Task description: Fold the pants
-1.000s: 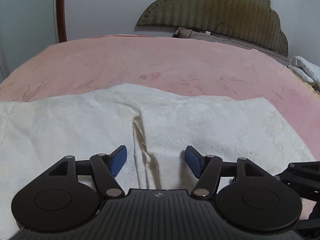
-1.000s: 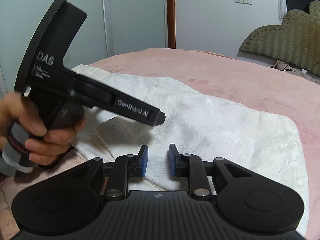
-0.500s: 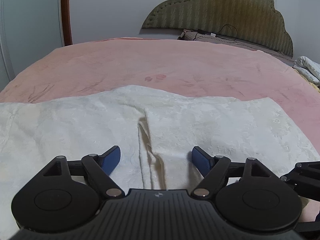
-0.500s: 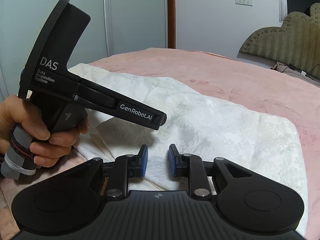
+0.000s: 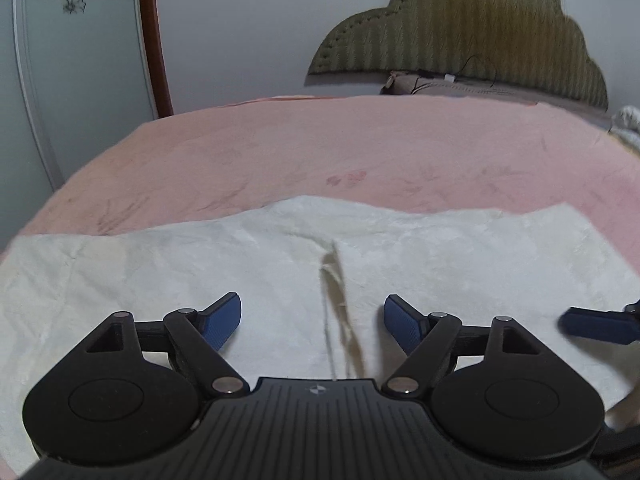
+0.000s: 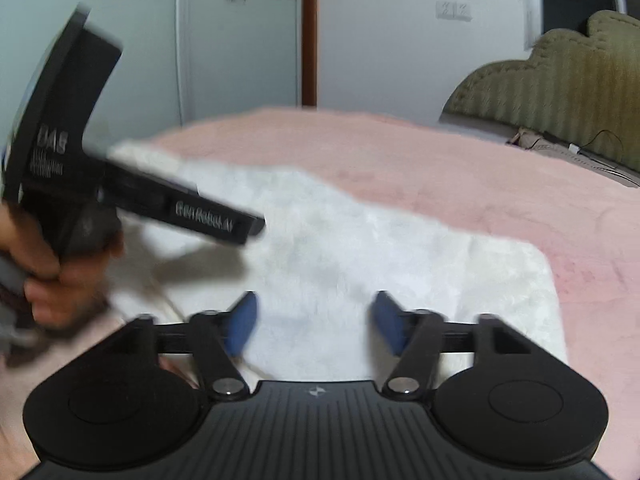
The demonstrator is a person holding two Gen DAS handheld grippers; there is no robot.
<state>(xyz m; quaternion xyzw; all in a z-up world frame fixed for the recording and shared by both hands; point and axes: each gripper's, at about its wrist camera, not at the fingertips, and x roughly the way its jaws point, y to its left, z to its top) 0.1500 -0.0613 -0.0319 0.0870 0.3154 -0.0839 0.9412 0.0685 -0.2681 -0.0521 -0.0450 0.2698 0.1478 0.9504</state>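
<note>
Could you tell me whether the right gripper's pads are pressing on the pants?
Apart: in the right wrist view the right gripper, just opened, shows white pants between wide pads, unpinched.

1. We saw the pants [image 5: 248,280] as a cream-white garment with a faint woven pattern, spread flat across the near part of a pink bed cover.
2. In the left wrist view they ran from the left edge to the far right, their far edge rising to a low peak near the middle.
3. A fold edge ran down the middle toward the camera, one layer lapping over the other.
4. In the right wrist view the pants [image 6: 360,248] were blurred, ending in a squared right corner.
</note>
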